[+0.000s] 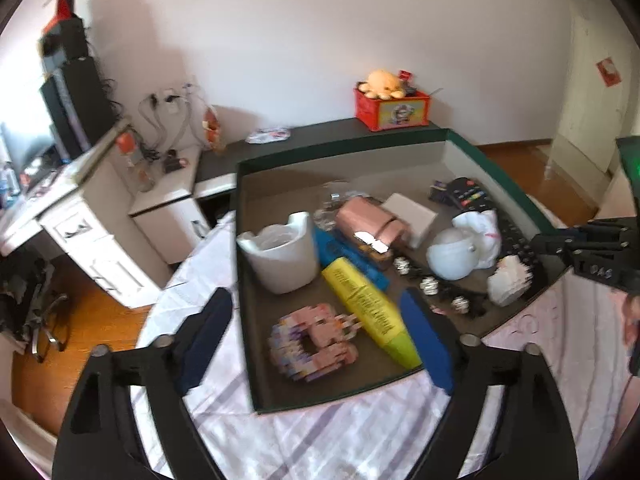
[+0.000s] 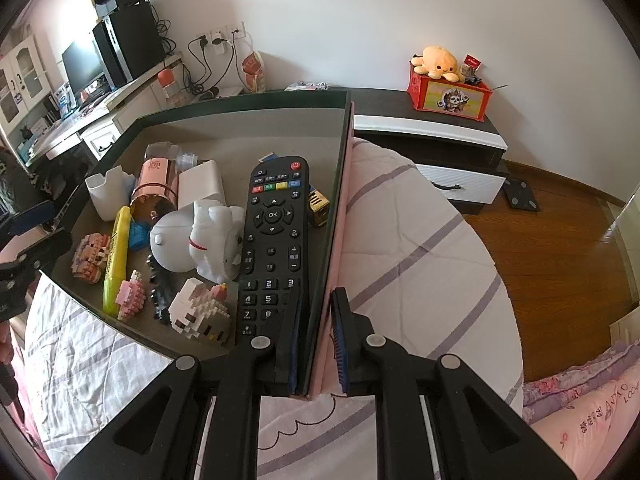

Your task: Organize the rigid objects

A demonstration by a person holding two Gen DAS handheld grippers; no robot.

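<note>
On the bed sits a dark box (image 1: 472,136) full of small things. Left claw (image 1: 320,340) gapes wide over a pink block toy (image 1: 308,344) and yellow marker (image 1: 372,308). Right claw (image 2: 316,344) pinches the box wall.

A matt grey-lined cardboard box with dark green walls (image 2: 240,100) on a quilted white cloth bedspread with lilac stripes (image 2: 420,240) holds a matt black plastic remote control (image 2: 276,240), a glossy pink metallic can (image 2: 154,192) and a glossy white ceramic-looking figurine (image 2: 216,240), beside a shiny brown wooden floor (image 2: 560,248).
</note>
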